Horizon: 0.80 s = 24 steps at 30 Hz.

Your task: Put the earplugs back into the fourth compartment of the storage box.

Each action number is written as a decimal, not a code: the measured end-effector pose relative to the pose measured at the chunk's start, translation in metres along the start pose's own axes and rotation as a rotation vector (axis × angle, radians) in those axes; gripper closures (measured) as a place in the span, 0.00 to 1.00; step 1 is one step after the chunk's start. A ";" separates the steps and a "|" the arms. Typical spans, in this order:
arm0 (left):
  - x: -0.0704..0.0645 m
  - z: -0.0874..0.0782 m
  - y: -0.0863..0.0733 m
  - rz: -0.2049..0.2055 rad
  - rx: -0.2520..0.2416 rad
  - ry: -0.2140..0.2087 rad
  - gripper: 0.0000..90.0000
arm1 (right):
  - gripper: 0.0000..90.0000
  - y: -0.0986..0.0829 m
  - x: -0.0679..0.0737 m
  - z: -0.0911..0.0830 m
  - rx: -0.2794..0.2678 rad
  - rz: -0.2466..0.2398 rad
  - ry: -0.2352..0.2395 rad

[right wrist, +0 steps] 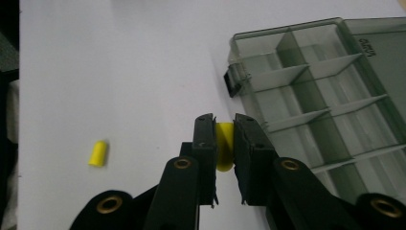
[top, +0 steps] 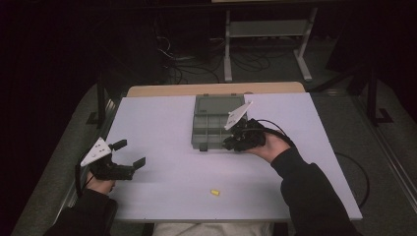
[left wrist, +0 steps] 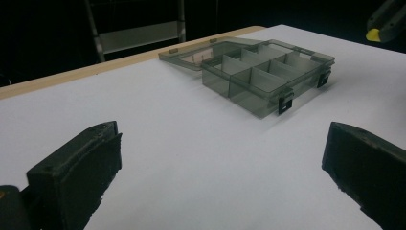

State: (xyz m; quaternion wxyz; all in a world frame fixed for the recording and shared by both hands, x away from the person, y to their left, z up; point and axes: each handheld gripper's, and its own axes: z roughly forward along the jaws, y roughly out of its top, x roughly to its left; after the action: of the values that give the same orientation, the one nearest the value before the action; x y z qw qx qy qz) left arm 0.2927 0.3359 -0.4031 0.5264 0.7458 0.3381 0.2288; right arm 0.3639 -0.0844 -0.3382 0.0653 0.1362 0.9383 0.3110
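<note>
High view first: the right gripper [top: 231, 142] sits at the near right corner of the open organizer box [top: 212, 123], which is up the middle of the white counter [top: 162, 187]. The left gripper [top: 129, 153] is parked way off at the counter's left edge, so the right hand is clearly the one nearer the box. A second yellow piece [top: 215, 192] lies loose near the front edge, closer to the right arm than the left, I'd say.

Left gripper view: the fingers [left wrist: 76, 177] are spread wide with nothing but bare counter between them. The box [left wrist: 268, 76] is ahead and to the right, lid flipped back flat, compartments looking empty from here.

Right gripper view: the fingers [right wrist: 203, 153] are clamped on a small yellow cylinder [right wrist: 224, 151], its long axis running roughly along the fingers. The box's compartments [right wrist: 316, 105] lie right of the fingertips, almost touching the near wall, so my guess is the drop just needs a short shift right over the rim. The loose yellow piece [right wrist: 97, 153] sits off to the left, well apart, lying roughly parallel to the fingers.
</note>
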 end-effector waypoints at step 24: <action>0.000 0.000 0.000 -0.003 0.000 -0.003 0.00 | 0.87 -0.010 -0.072 0.009 0.012 0.136 -0.064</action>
State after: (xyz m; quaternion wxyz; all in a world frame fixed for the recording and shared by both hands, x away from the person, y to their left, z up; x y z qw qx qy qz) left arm 0.2926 0.3361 -0.4031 0.5272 0.7457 0.3385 0.2269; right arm 0.4318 -0.1085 -0.3485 0.0732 0.2100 0.9262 0.3046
